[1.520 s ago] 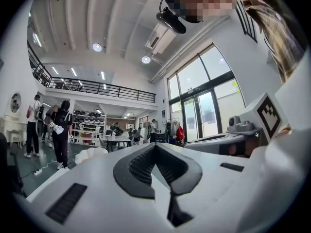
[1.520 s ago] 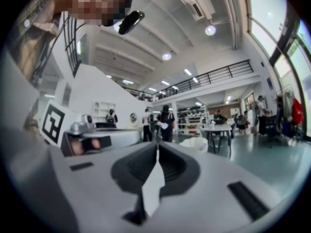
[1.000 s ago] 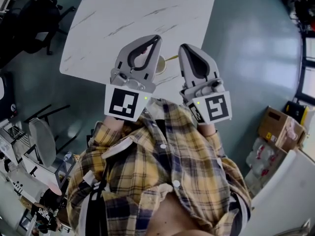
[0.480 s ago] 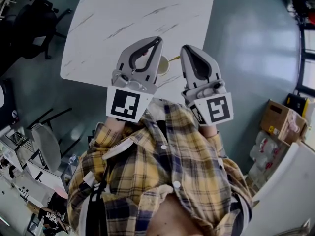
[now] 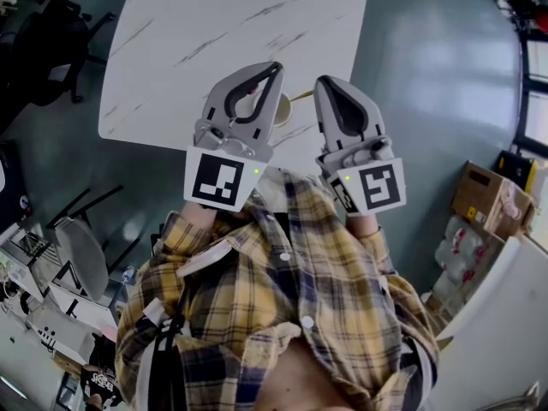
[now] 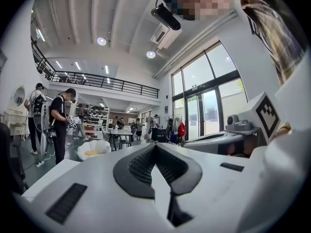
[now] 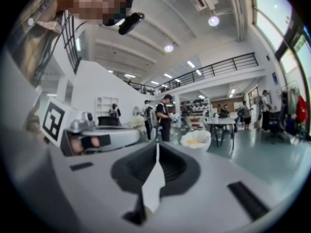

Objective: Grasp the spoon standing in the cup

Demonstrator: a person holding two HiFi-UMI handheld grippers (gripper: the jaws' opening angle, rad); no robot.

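Observation:
A pale cup [image 5: 283,110] stands near the front edge of the white marble table [image 5: 223,24], mostly hidden behind my left gripper. The thin golden spoon handle [image 5: 300,100] sticks out of it to the right. My left gripper [image 5: 274,67] is raised in front of the cup, shut with nothing in it. My right gripper [image 5: 323,82] is held just right of the spoon handle, also shut and empty. In the left gripper view the left gripper [image 6: 155,145] points level out into the room, as does the right gripper [image 7: 157,144] in its own view. Neither gripper view shows the cup.
Cardboard boxes [image 5: 484,217] lie on the floor at right and dark chairs [image 5: 60,32] at far left. Each gripper view shows a large hall with a standing person [image 6: 62,123], a far table [image 7: 221,125] and a white bowl-shaped seat [image 7: 196,140].
The head view has drifted, so the table sits a little further left. Both grippers stay shut and nearly in the same place.

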